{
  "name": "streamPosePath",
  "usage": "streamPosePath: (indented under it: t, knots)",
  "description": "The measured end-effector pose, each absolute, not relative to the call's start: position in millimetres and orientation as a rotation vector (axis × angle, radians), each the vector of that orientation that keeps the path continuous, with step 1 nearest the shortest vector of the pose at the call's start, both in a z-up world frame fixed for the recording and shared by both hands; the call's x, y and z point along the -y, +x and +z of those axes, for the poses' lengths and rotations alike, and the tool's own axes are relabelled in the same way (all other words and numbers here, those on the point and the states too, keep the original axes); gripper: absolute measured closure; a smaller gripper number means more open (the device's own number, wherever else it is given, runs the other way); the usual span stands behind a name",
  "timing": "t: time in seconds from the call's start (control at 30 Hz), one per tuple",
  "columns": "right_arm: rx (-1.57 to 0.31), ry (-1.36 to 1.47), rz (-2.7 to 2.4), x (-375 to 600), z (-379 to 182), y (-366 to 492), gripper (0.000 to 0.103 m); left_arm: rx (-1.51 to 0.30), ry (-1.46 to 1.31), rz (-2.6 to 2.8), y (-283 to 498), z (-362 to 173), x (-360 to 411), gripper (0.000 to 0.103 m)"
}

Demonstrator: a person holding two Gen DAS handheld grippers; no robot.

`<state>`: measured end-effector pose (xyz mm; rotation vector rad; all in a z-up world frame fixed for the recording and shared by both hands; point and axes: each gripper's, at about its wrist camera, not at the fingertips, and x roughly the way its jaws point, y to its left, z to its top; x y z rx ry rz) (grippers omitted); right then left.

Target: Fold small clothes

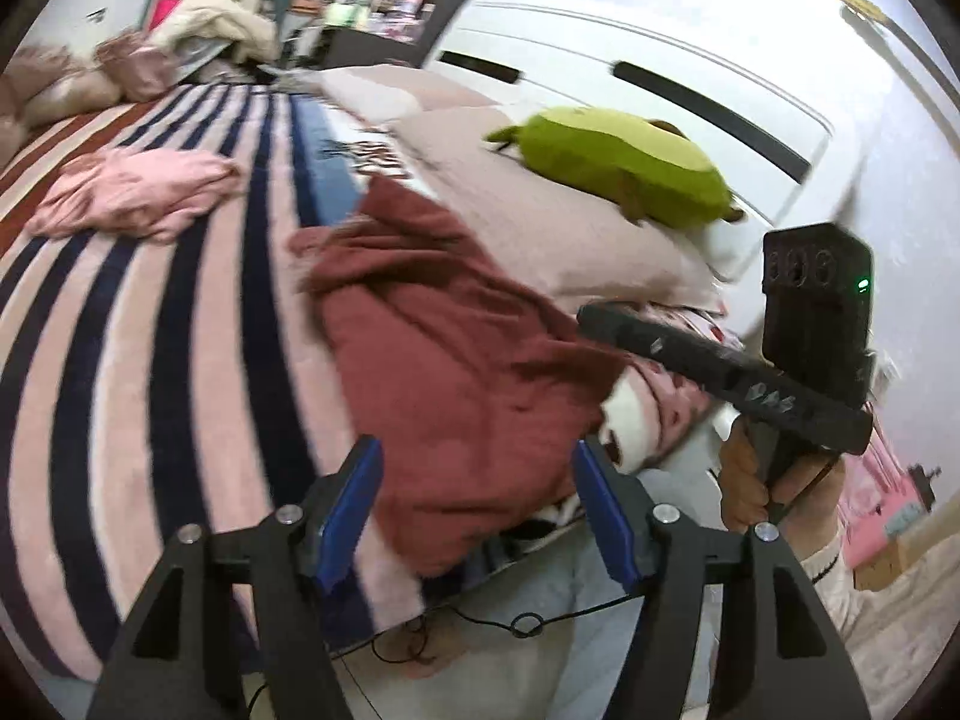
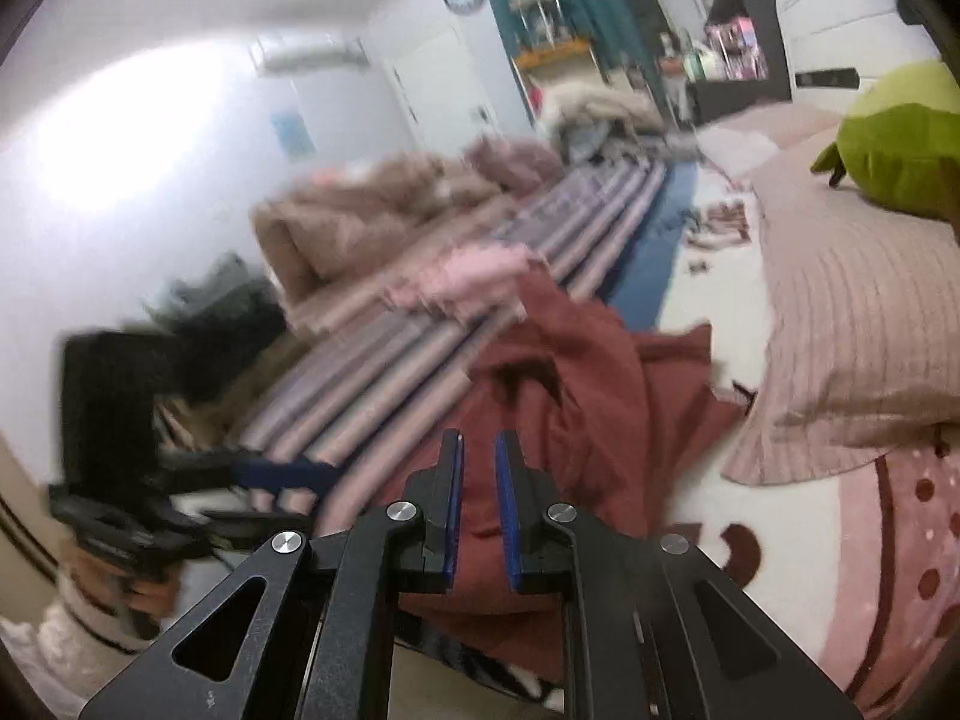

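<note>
A dark red garment (image 1: 444,348) lies crumpled on the striped bed cover, hanging over the bed's near edge; it also shows in the right wrist view (image 2: 576,384). My left gripper (image 1: 477,480) is open, its blue pads (image 1: 348,516) on either side of the garment's near edge, holding nothing. My right gripper (image 2: 478,468) has its jaws narrowly apart just above the red cloth, with nothing clearly pinched. The right gripper's body (image 1: 720,366) shows in the left view, the left gripper (image 2: 282,474) blurred in the right view. A pink garment (image 1: 132,192) lies crumpled farther back.
A green plush toy (image 1: 618,162) lies on a pink pillow (image 1: 540,228) by the white headboard (image 1: 660,72). A pile of beige bedding (image 2: 360,222) sits at the bed's far side. A cable (image 1: 522,624) lies on the floor below the bed edge.
</note>
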<state>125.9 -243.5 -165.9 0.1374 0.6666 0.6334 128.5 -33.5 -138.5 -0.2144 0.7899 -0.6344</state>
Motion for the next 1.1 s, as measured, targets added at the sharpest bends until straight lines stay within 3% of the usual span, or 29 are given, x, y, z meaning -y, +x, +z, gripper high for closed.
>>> streamPosePath:
  t: [0.3, 0.43, 0.6, 0.8, 0.93, 1.0, 1.1]
  knots:
    - [-0.930, 0.099, 0.519, 271.9, -215.3, 106.5, 0.096, -0.778, -0.264, -0.690, 142.5, -160.1, 26.4, 0.042]
    - [-0.839, 0.186, 0.594, 275.1, -177.6, 98.9, 0.096, -0.792, -0.277, -0.697, 156.5, -167.2, 34.0, 0.042]
    - [-0.735, 0.098, 0.584, 248.9, -143.7, 112.8, 0.096, -0.781, -0.287, -0.702, 156.6, -168.4, 28.7, 0.042]
    - [-0.949, 0.009, 0.520, 237.6, -203.3, 126.9, 0.096, -0.776, -0.323, -0.669, 154.0, -172.9, 11.0, 0.042]
    - [-0.995, 0.031, 0.517, 246.2, -216.6, 117.9, 0.096, -0.779, -0.352, -0.654, 160.2, -177.1, 3.6, 0.042]
    - [-0.971, 0.040, 0.537, 246.1, -203.4, 121.7, 0.095, -0.776, -0.365, -0.648, 163.3, -176.8, 2.5, 0.042]
    - [-0.870, 0.047, 0.587, 242.3, -169.6, 132.7, 0.079, -0.756, -0.377, -0.644, 164.8, -172.3, 0.5, 0.040]
